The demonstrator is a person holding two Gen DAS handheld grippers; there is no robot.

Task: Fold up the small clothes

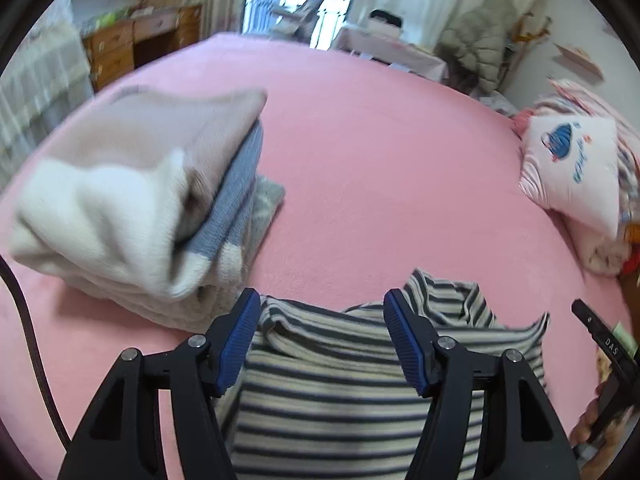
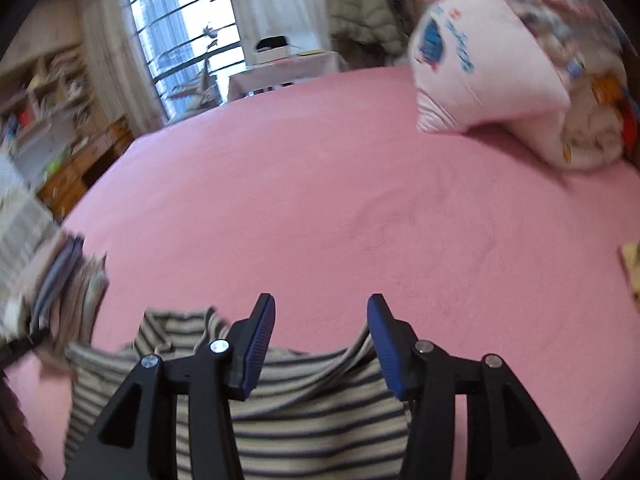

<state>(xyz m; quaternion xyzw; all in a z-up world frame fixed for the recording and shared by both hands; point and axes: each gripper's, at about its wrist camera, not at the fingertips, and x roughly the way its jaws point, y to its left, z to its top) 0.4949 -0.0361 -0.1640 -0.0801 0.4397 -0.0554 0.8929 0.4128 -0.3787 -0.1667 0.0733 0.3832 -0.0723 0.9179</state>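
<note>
Hovering with jaws apart, left gripper (image 1: pixel 320 336) and right gripper (image 2: pixel 320 344) hold nothing over the rumpled striped shirt (image 1: pixel 352 400) at the bed (image 1: pixel 380 160) near edge — best flatten it, then pinch both shoulders evenly.

My 2 wrist cameras look low across the pink bed (image 1: pixel 380 152), sharing the nearby striped top (image 1: pixel 340 392) and far window (image 2: pixel 184 28).

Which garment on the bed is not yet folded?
The striped top, lying rumpled under both open grippers; the beige, blue and grey pieces sit folded in the stack.
</note>
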